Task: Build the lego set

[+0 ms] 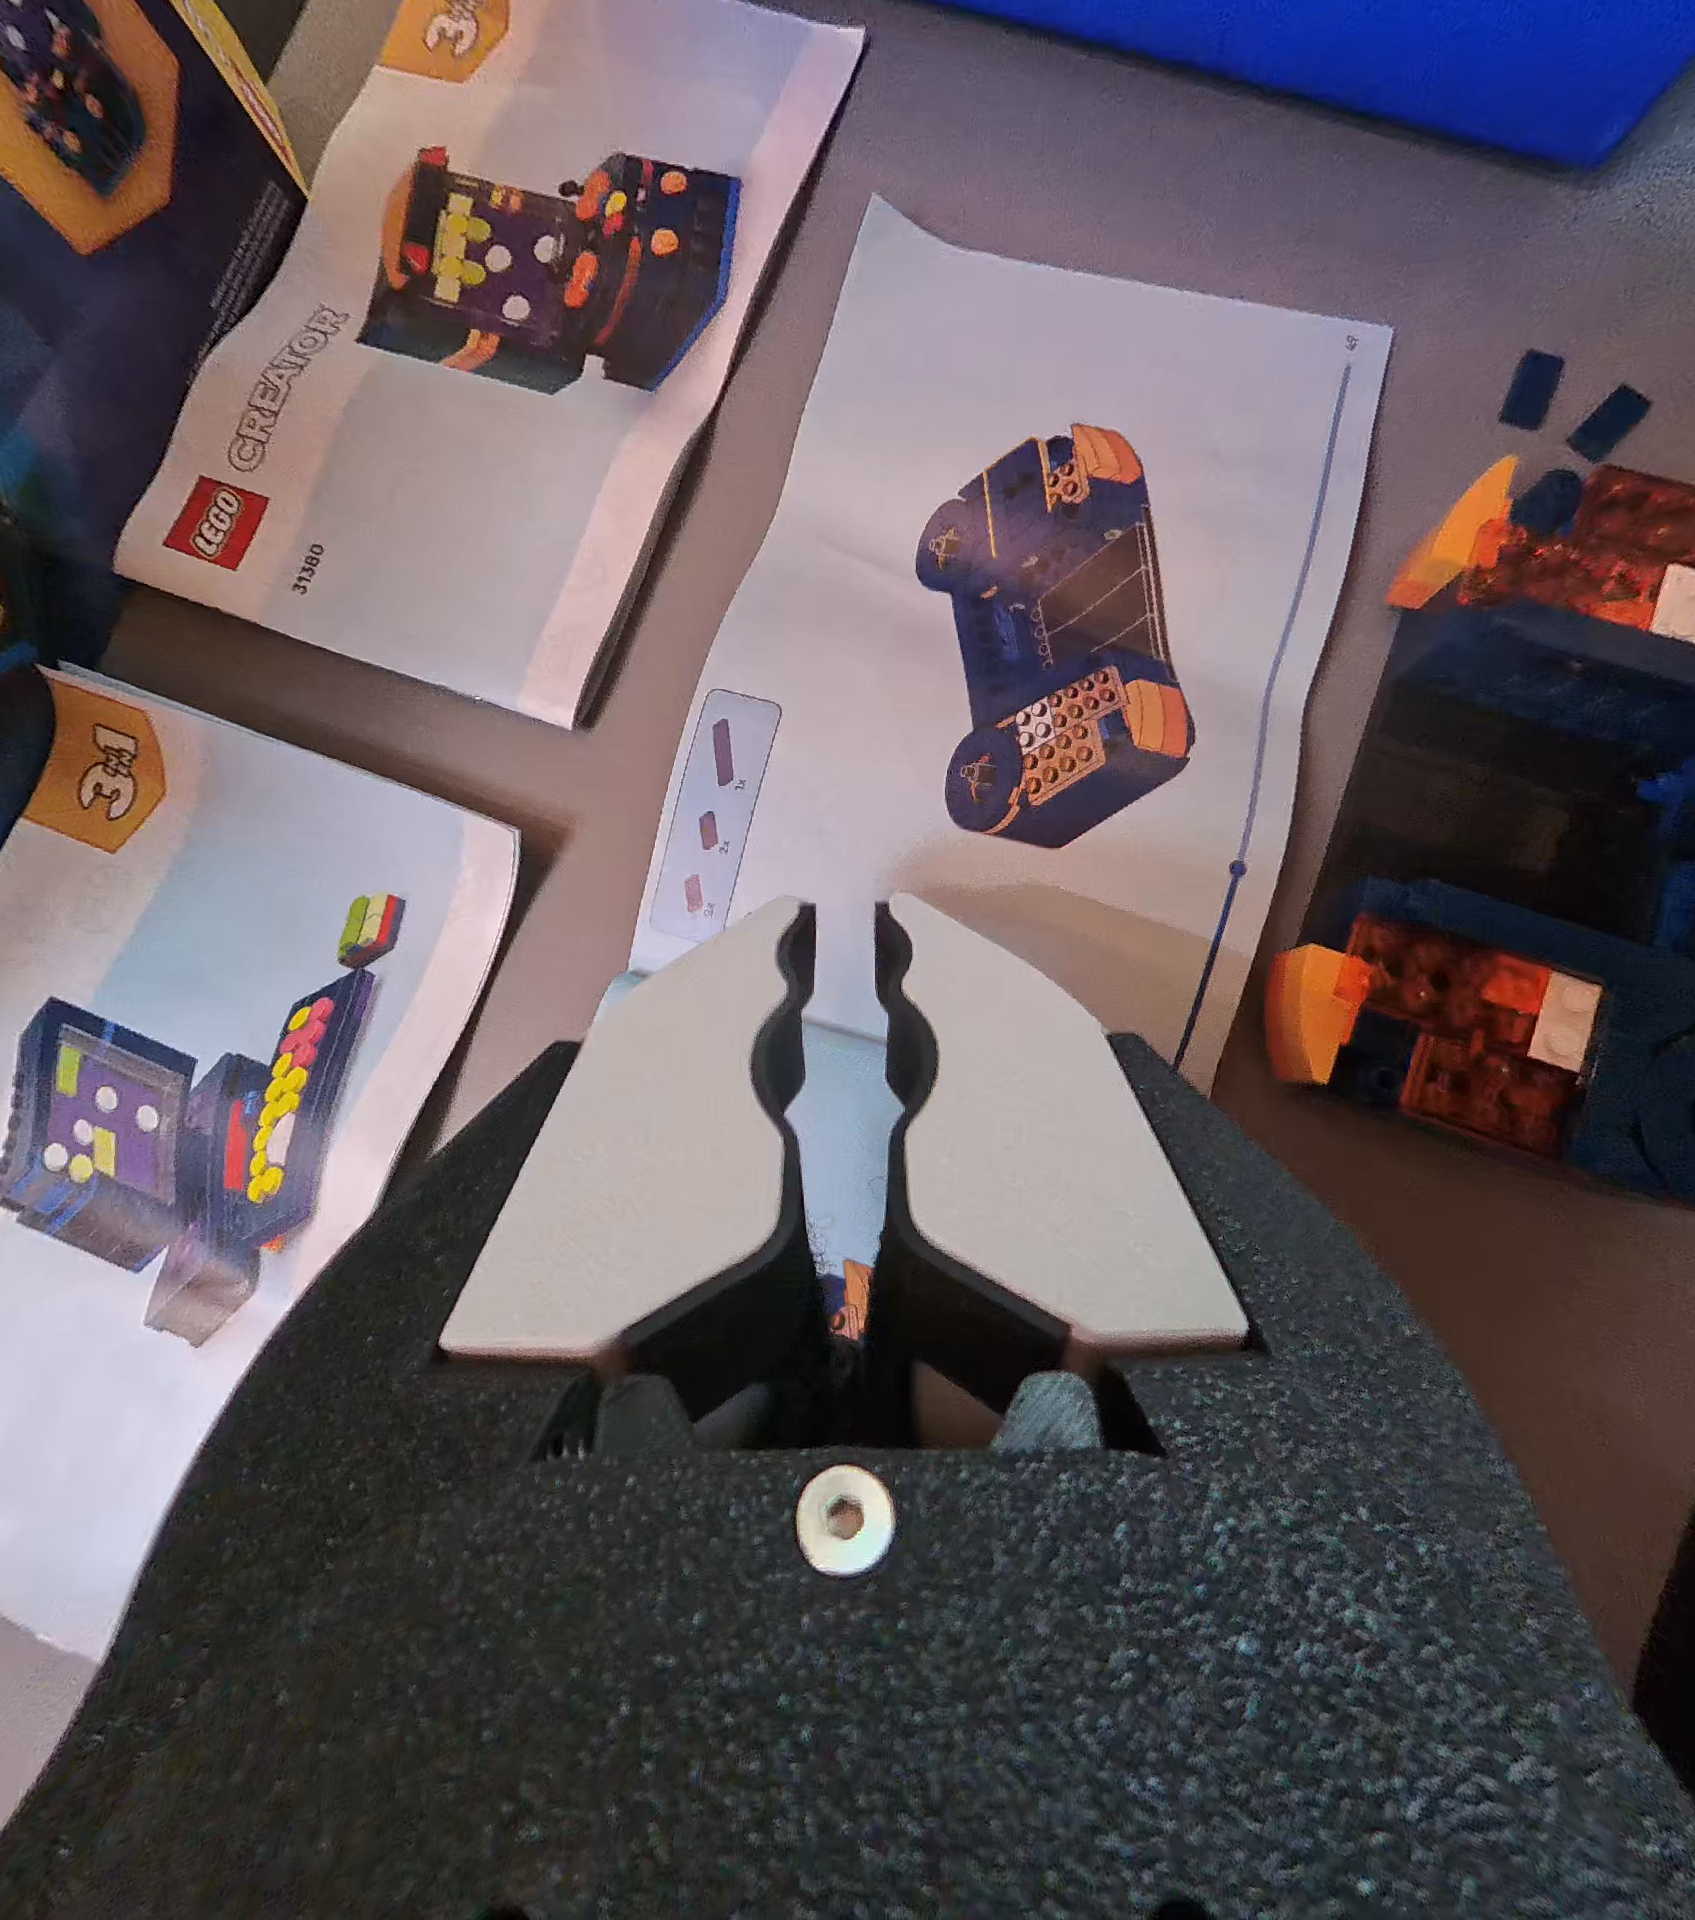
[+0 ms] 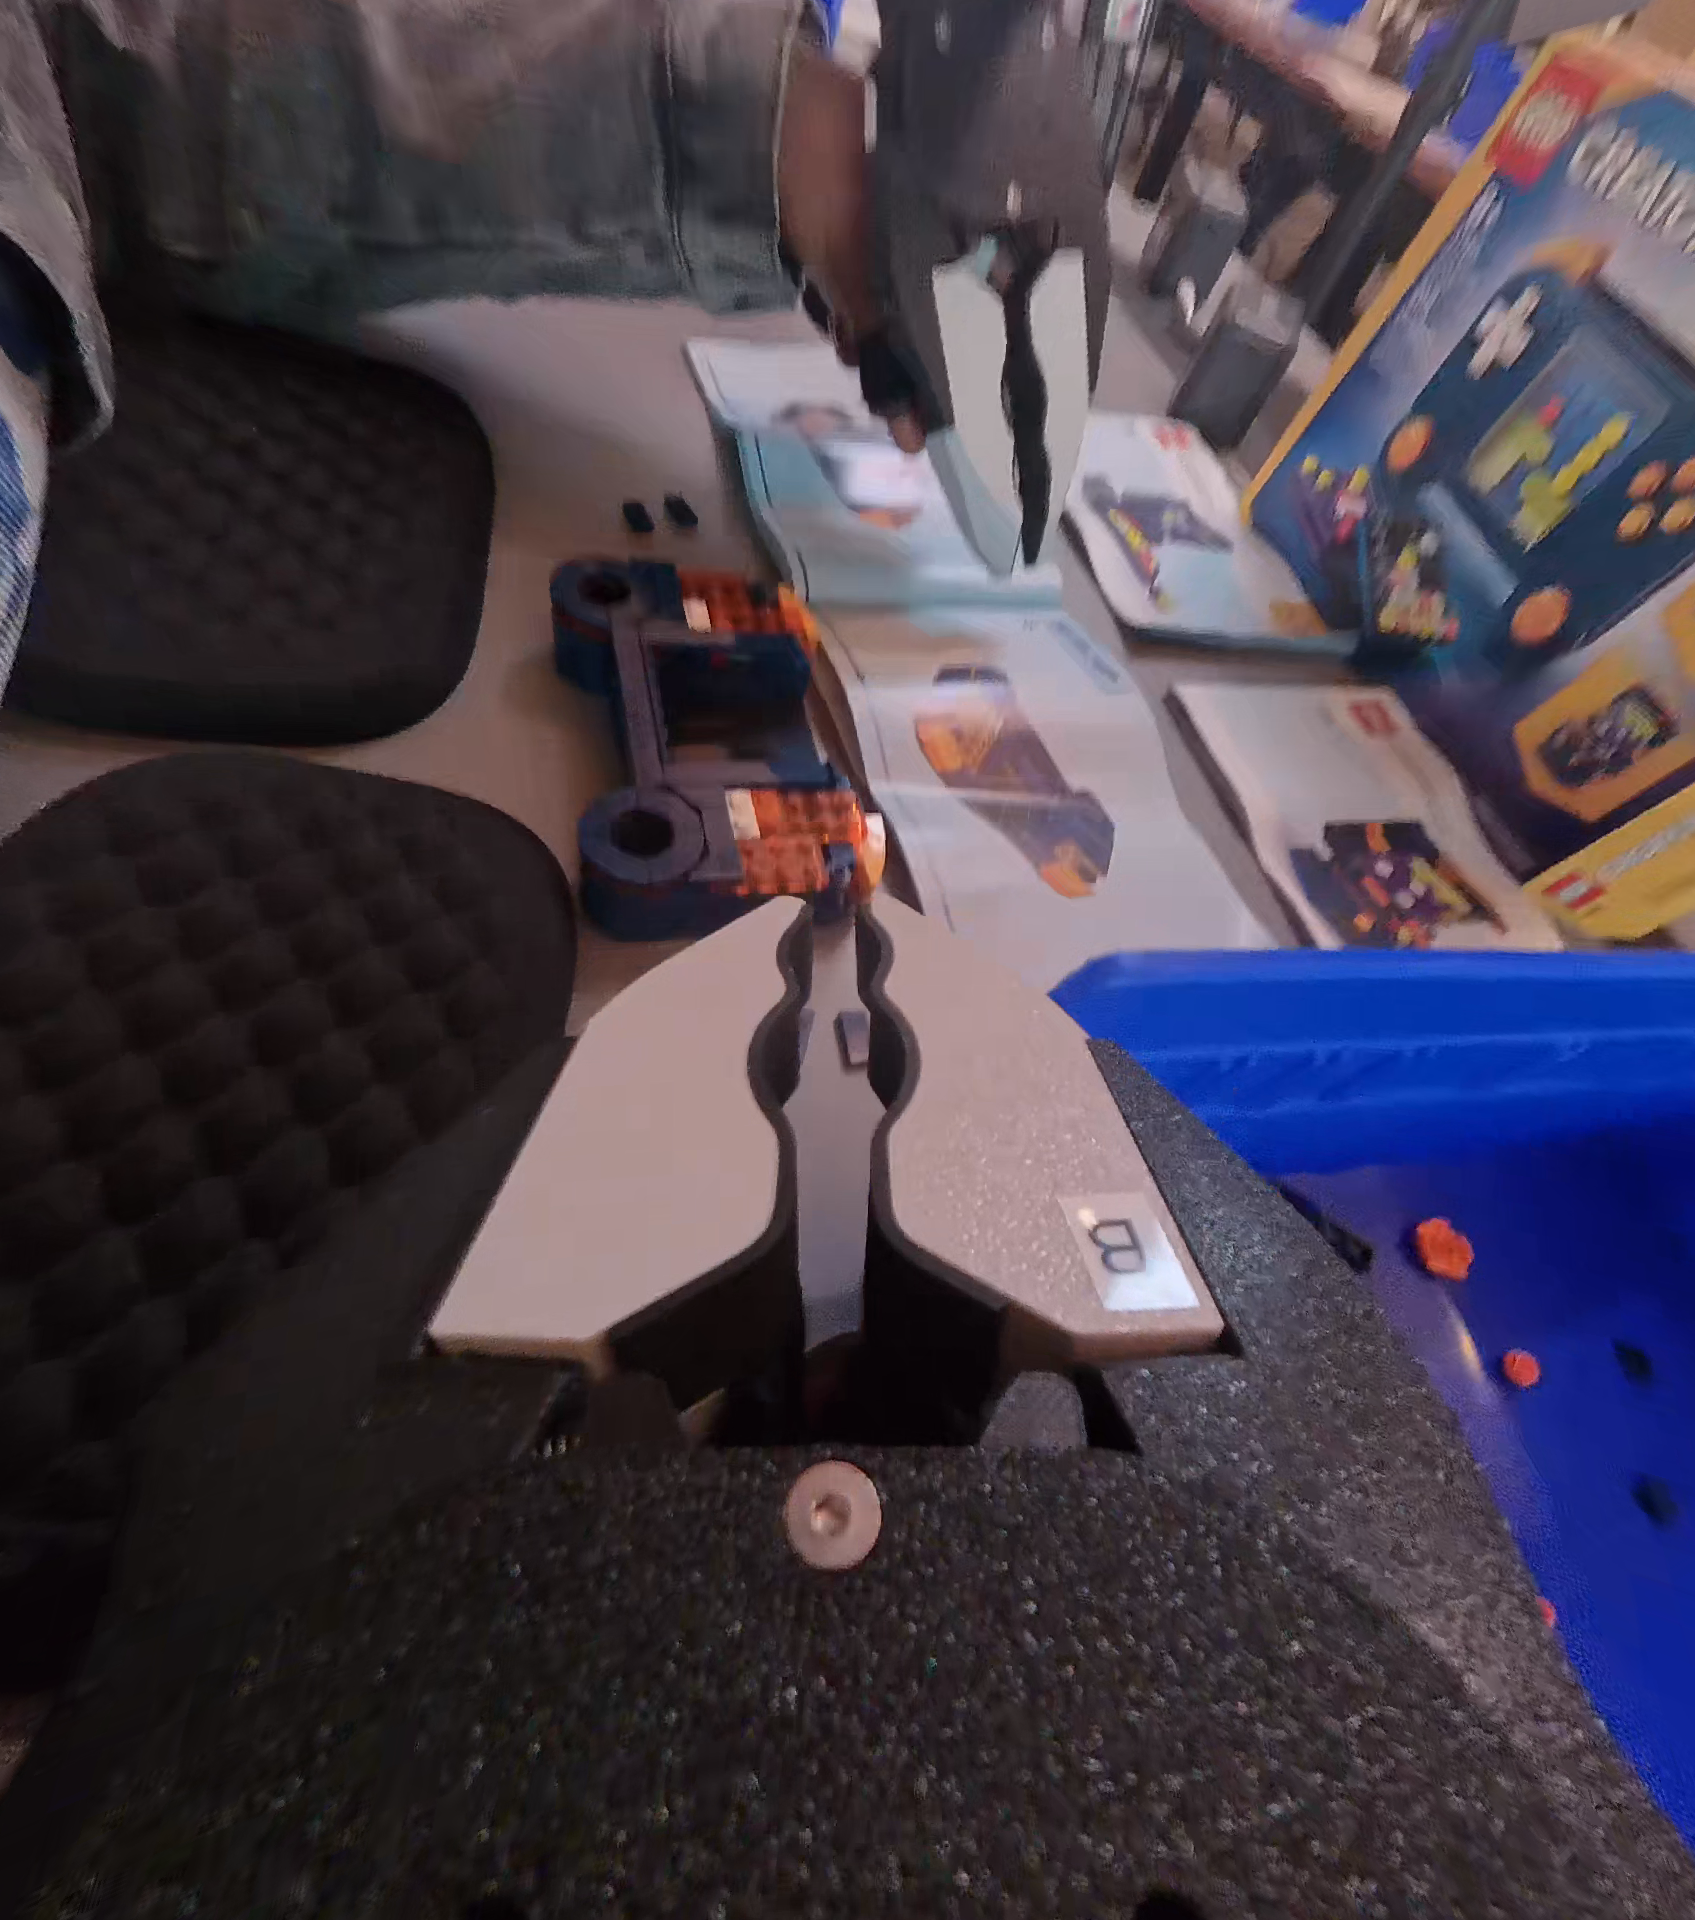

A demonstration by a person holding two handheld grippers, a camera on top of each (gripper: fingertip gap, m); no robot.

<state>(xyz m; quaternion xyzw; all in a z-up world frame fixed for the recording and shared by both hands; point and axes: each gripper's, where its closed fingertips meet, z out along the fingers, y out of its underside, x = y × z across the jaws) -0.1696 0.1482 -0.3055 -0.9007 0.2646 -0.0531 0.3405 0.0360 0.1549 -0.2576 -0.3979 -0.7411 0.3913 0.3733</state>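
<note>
- Left gripper [image 1: 845, 914]: we hold it over the open manual [image 1: 1030, 665], jaws parted by a narrow gap with nothing between them. We judge it hangs there so that the page with the controller picture stays in sight while we check the step.
- Booklets [image 1: 469, 416]: two closed ones lie left of the manual, covers up, set aside as not the model in hand.
- Box [image 1: 64, 114]: it stands at the far left edge, behind the booklets, out of the working area.
- Manual: it is spread flat just left of the model, so picture and build can be compared side by side.
- Model [image 1: 1570, 831]: the half-built dark blue controller lies on the table right of the manual, studs up, with orange plates and a white piece at each end. Neither gripper touches it.
- Loose tiles [image 1: 1570, 405]: a few small dark blue pieces lie just beyond the model, near enough to pick up next, by our judgement.
- Cushions [image 2: 230, 520]: two black quilted pads lie left of the model in the right wrist view.
- Right gripper [image 2: 832, 920]: jaws slightly apart and empty, aimed at the model's near end [image 2: 718, 831]; a small dark tile [image 2: 851, 1036] shows on the table through the gap.
- Bin [image 2: 1445, 1049]: blue, at the right, holding the unsorted orange and dark parts within our reach.
</note>
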